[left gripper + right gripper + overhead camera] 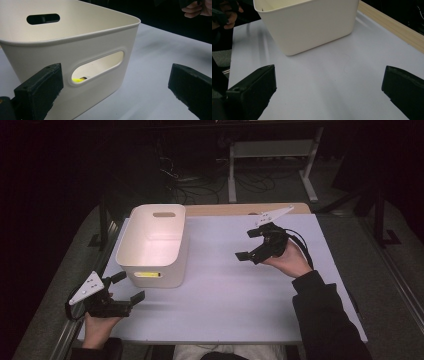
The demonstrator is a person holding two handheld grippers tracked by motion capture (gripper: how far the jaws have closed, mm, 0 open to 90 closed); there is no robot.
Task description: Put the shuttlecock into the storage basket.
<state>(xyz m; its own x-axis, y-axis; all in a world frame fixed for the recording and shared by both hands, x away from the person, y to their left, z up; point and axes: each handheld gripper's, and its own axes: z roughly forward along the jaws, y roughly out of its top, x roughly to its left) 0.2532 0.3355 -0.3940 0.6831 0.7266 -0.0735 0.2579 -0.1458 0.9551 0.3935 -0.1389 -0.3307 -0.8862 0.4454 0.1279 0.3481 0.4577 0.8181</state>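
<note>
A: Starting at the left: where do we have the left tongs [127, 289]?

B: At about seven o'clock on the white-topped desk [240, 300], just beside the near wall of the cream plastic bin with slotted handles [150, 242]. The jaws stand wide apart and hold nothing. We judge we keep them there because the left gripper view looks straight at the bin's near handle slot [97, 65], a natural place to take hold.

A: And the bin itself?

B: It stands upright at roughly ten o'clock on the desk, its long side running away from us. Through the near slot we glimpse a small yellow object [77, 79] lying on the bin's floor; we cannot tell what it is.

A: Moving right, what of the other tongs?

B: The right tongs [250, 245] sit at about two o'clock, well apart from the bin, raised in the right hand [290, 260] and pointed back toward it. They too are spread wide and empty; in the right gripper view bare desk lies between the black jaws, with the bin's side wall beyond.

A: Why hold them so far off?

B: Our guess is that both tongs are kept open and aimed at the bin so either could close in on it, the left being much nearer.
</note>
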